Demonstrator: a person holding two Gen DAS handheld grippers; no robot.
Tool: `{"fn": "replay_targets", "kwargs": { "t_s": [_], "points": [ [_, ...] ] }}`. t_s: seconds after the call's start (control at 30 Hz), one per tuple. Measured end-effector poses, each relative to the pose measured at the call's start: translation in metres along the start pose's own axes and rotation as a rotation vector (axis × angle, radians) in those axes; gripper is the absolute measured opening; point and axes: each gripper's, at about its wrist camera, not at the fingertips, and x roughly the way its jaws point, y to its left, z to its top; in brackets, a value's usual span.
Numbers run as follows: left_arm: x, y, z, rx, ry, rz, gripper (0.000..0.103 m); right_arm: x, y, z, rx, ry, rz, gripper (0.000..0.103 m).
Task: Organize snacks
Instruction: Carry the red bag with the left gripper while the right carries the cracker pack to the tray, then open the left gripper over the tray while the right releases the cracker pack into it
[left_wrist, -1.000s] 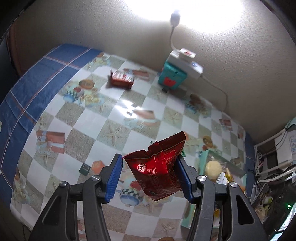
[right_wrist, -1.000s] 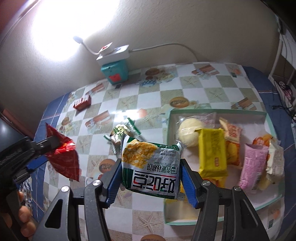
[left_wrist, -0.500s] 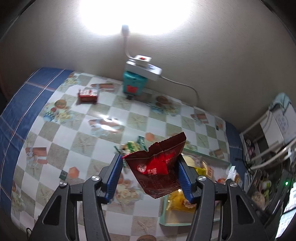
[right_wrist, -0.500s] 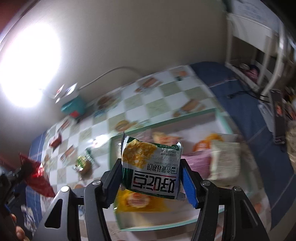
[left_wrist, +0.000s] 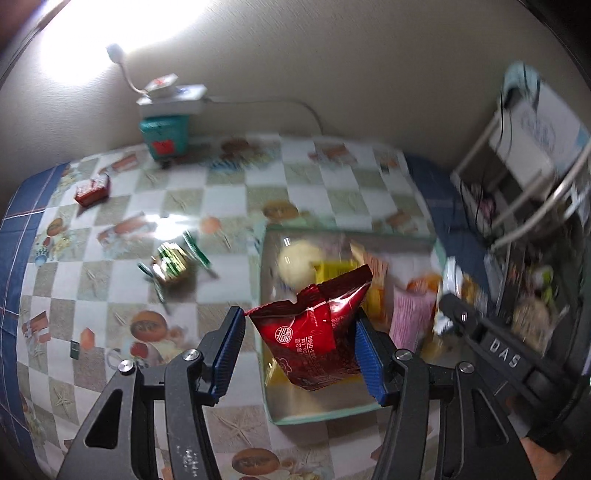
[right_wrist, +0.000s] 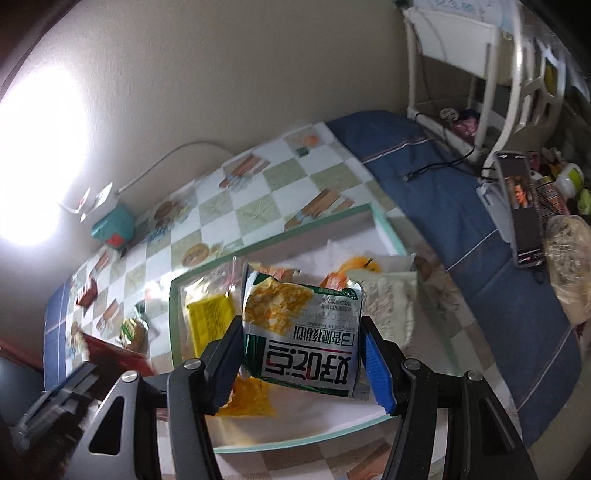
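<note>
The step in hand is judged to be the transfer of two packets to the green-rimmed tray (left_wrist: 369, 408), which already holds several wrapped snacks. In the left wrist view, a red foil snack packet (left_wrist: 314, 334) is clamped between the blue pads of the left gripper (left_wrist: 300, 352) at a narrow opening; it hangs at lower centre of the frame, over the near left part of the tray. In the right wrist view, a green-and-white cracker packet (right_wrist: 303, 343) is held the same way by the right gripper (right_wrist: 302, 363), at lower centre, above the tray interior and beside a yellow packet (right_wrist: 207, 321). Two items are seen outside the tray on the checked tablecloth (left_wrist: 110, 280): a green wrapped snack (left_wrist: 171, 262) at centre left and a small red packet (left_wrist: 92, 190) at upper left. The next move is judged to call for lowering each packet onto a free patch of the tray floor and only then widening the jaws, with the two tools kept apart, since they are working close together.
</note>
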Motion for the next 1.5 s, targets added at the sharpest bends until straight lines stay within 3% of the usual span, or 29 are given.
{"fn": "replay_targets", "kwargs": {
  "t_s": [0.33, 0.67, 1.07, 1.17, 1.47, 1.5],
  "points": [
    [0.043, -0.019, -0.021, 0.073, 0.133, 0.030, 0.059, 0.037, -0.002, -0.016, -0.033, 0.121, -0.064, 0.064],
    [0.052, -0.020, -0.028, 0.112, 0.190, 0.027, 0.059, 0.054, 0.001, -0.025, -0.095, 0.187, -0.103, 0.065],
    [0.059, -0.033, -0.033, 0.159, 0.216, 0.028, 0.061, 0.059, 0.004, -0.027, -0.111, 0.221, -0.094, 0.068],
    [0.060, -0.033, -0.033, 0.160, 0.220, 0.028, 0.070, 0.058, 0.004, -0.026, -0.104, 0.217, -0.087, 0.068],
    [0.050, -0.033, -0.029, 0.153, 0.198, 0.021, 0.071, 0.056, 0.004, -0.024, -0.098, 0.210, -0.077, 0.070],
    [0.047, -0.033, -0.028, 0.152, 0.191, 0.019, 0.071, 0.055, 0.005, -0.024, -0.099, 0.205, -0.075, 0.074]
  ]
}}
